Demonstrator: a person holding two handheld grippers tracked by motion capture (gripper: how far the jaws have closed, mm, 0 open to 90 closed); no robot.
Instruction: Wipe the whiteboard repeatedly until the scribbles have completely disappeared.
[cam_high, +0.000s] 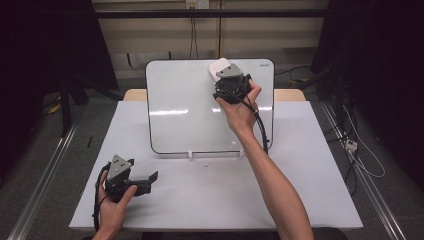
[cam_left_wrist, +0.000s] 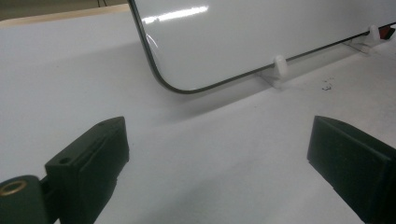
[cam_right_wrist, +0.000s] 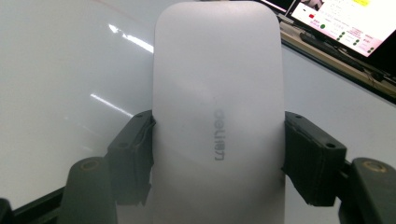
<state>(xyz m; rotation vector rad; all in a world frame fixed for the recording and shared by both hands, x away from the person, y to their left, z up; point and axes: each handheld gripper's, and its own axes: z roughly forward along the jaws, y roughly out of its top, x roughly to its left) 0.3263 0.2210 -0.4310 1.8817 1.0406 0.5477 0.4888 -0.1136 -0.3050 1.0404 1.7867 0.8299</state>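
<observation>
A whiteboard (cam_high: 195, 112) stands tilted on two small white feet at the back of the table, its surface blank. My right gripper (cam_high: 226, 80) is held up against the board's upper right part, shut on a white board eraser (cam_high: 218, 68). In the right gripper view the eraser (cam_right_wrist: 218, 107) fills the gap between both jaws, with grey lettering on its face. My left gripper (cam_high: 150, 181) rests low at the table's front left, open, nothing between its jaws. Its own view shows the gripper (cam_left_wrist: 217, 158) pointing at the whiteboard's (cam_left_wrist: 261, 37) lower corner.
The white table (cam_high: 280, 195) has free room across the front and right. A white foot (cam_left_wrist: 279, 67) props the board's lower edge. A few dark specks (cam_left_wrist: 327, 86) lie on the table near it. Metal rails and cables run along the floor on both sides.
</observation>
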